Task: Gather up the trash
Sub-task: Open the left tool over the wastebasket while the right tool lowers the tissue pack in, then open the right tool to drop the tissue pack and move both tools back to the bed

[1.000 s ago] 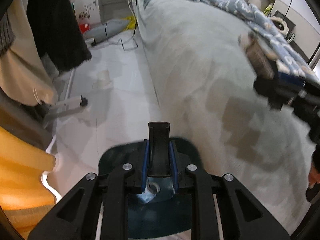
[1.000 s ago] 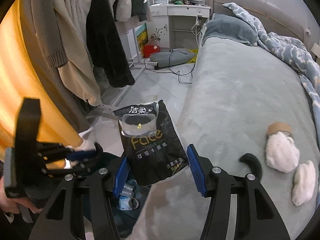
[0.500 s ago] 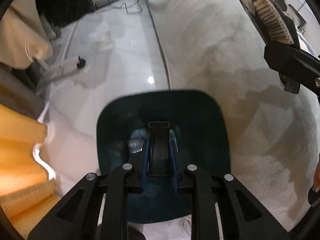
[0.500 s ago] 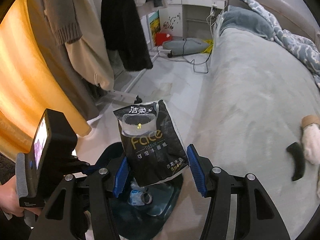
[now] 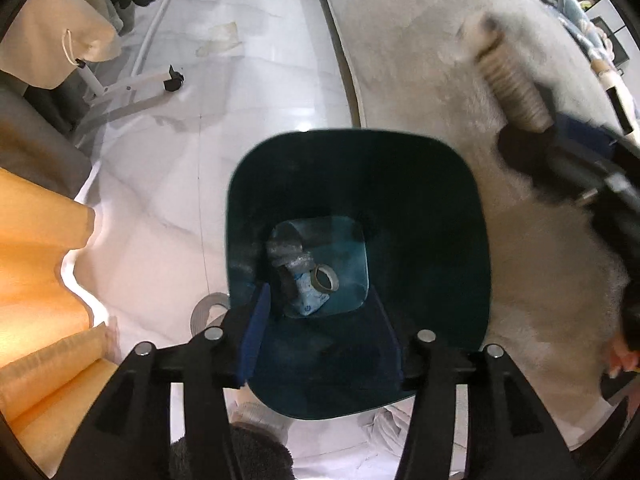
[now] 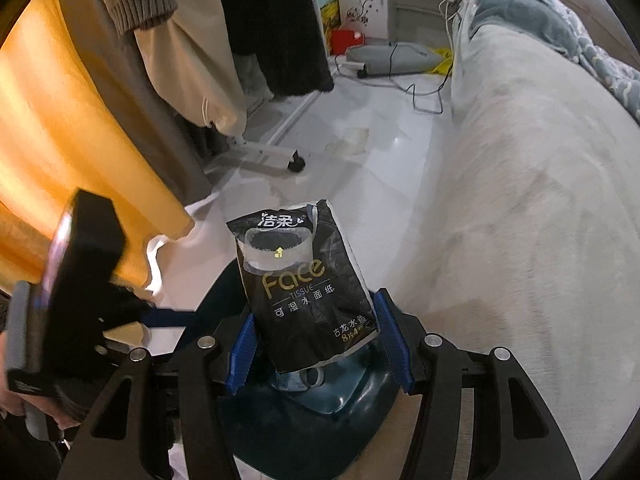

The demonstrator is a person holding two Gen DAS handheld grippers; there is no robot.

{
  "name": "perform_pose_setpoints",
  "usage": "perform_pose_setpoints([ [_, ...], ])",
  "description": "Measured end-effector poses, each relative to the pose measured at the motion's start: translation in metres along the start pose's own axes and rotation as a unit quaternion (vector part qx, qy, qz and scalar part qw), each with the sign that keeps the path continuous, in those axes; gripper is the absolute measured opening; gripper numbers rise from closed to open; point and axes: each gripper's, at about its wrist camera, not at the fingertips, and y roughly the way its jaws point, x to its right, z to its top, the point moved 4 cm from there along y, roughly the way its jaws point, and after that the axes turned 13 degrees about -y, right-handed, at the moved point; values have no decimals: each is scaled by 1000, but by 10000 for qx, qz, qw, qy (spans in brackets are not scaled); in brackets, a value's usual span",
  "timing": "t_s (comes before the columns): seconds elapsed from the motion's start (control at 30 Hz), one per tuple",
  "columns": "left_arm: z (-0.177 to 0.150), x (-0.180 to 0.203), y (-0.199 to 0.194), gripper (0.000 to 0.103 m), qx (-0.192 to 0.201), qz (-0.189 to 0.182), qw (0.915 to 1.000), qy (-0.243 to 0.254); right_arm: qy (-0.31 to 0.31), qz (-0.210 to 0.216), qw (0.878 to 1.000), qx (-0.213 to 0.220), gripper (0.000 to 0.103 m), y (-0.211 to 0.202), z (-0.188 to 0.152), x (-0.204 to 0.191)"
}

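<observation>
A dark teal trash bin [image 5: 360, 138] stands on the floor beside the bed. A tape ring [image 5: 325, 279], crumpled plastic and a blue packet lie at its bottom. My left gripper [image 5: 320, 300] points down into the bin. Its jaws are opening and nothing is between them. My right gripper [image 6: 316, 340] is shut on a black tissue pack [image 6: 304, 280], held upright just above the bin's [image 6: 360, 392] rim. In the left wrist view the same pack [image 5: 510, 84] shows edge-on at the upper right, blurred.
A grey-covered bed [image 6: 520, 200] runs along the right. An orange curtain [image 6: 60, 120] hangs on the left. Clothes hang from a wheeled rack [image 6: 276, 156]. Cables [image 6: 424, 100] and a grey pad lie on the white floor further back.
The left gripper has sunk over the bin and its jaws have spread. The black piece it held is gone from between them. The right gripper has carried the tissue pack down towards the bin.
</observation>
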Motion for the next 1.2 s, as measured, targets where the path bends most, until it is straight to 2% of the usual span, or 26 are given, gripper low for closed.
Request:
perform_pose_setpoints([
  [0.07, 2, -3, -8, 67, 138, 4, 9999, -11, -5, 22, 10000, -49, 57, 4, -1, -2],
  [0.23, 10, -13, -30, 69, 504, -43, 9987, -105, -68, 89, 9997, -205, 57, 16, -5, -9],
  [0.4, 23, -25, -58, 70, 1082, 23, 9939, -196, -187, 139, 9990, -385, 57, 30, -9, -20],
  [0.53, 29, -29, -76, 70, 1347, -113, 9899, -421, -299, 192, 9980, -526, 57, 41, -13, -29],
  [0.67, 36, -27, -102, 69, 1798, -105, 9827, -439, -406, 230, 9965, -691, 57, 53, -17, -36],
  [0.83, 43, -28, -124, 67, 2165, -173, 9749, -481, -528, 302, 9932, -988, 57, 73, -28, -44],
  [0.97, 46, -23, -138, 60, 2352, -208, 9707, -440, -622, 333, 9901, -1215, 57, 86, -37, -49],
  [1.2, 47, -10, -169, 60, 2874, -250, 9572, -215, -735, 381, 9839, -1585, 57, 103, -51, -57],
])
